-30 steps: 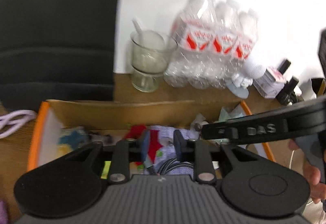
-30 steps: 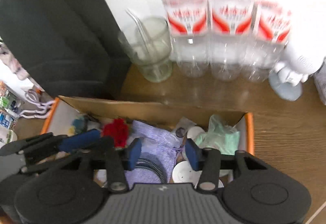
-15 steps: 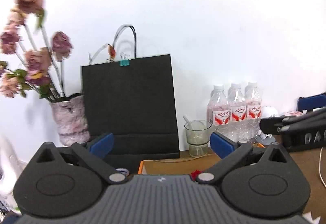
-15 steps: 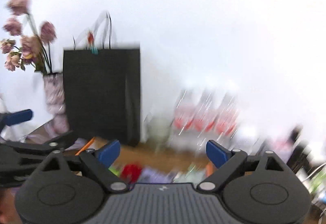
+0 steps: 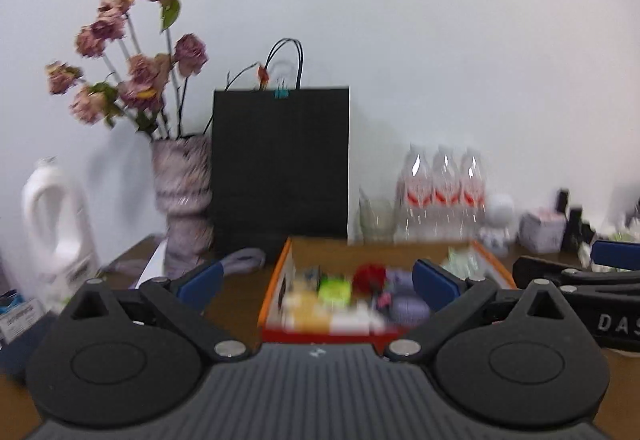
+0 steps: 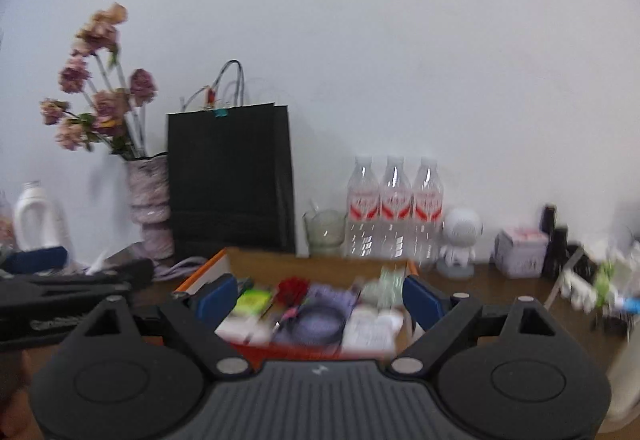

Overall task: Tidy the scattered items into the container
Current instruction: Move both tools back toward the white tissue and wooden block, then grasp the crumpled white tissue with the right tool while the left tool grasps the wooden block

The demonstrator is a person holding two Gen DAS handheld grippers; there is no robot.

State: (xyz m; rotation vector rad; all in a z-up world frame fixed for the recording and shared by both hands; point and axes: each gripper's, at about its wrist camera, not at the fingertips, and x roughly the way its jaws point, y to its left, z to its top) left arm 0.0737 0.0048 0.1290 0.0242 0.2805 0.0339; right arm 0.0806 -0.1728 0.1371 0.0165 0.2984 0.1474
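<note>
The container is an orange-edged cardboard box on the wooden table, blurred in both views. Inside lie a red item, a yellow-green item, a purple cloth with a dark cable, and white pieces. My left gripper is open and empty, back from the box's near edge. My right gripper is also open and empty, just short of the box. Each gripper shows in the other's view: the right gripper at the right, the left gripper at the left.
Along the wall stand a black paper bag, a vase of dried flowers, a white detergent bottle, a glass cup, three water bottles, a white figurine and a small box.
Both grippers pulled back from over the box and tilted up toward the wall. Their jaws went from narrow above the box's contents to wide open, with nothing held.
</note>
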